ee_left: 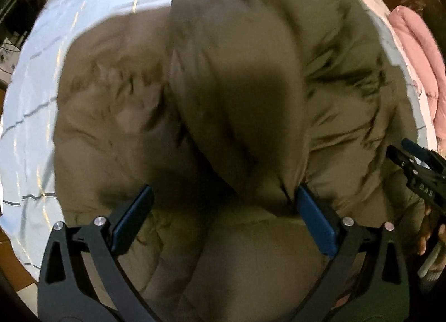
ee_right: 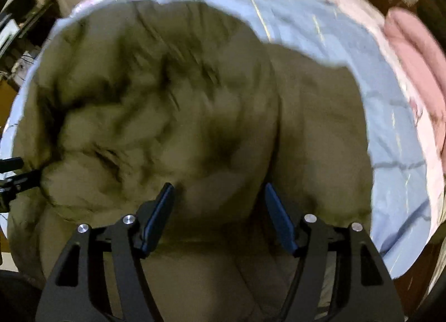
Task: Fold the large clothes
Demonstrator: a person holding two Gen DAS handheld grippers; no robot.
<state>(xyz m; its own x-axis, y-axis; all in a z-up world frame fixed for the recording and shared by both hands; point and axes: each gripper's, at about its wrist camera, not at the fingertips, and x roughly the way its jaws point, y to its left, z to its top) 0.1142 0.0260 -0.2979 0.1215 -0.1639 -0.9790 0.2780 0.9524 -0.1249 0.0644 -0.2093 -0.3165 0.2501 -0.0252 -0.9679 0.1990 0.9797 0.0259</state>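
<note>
A large olive-brown puffy jacket [ee_left: 223, 84] lies bunched on a light blue bed sheet [ee_left: 41, 84] and fills most of both views. My left gripper [ee_left: 223, 199] is open, its blue pads [ee_left: 133, 218] spread wide, with a fold of the jacket rising between them. My right gripper [ee_right: 218, 196] is open too, over the jacket [ee_right: 167, 112], with padded fabric between its fingers. The right gripper also shows at the right edge of the left wrist view [ee_left: 418, 165]. The left gripper shows at the left edge of the right wrist view [ee_right: 16, 179].
The blue sheet [ee_right: 390, 126] has thin dark and yellow lines and a pale pink border. A pink padded garment [ee_left: 418, 57] lies at the far right of the bed, also seen in the right wrist view [ee_right: 412, 57]. Dark furniture stands beyond the bed at the left.
</note>
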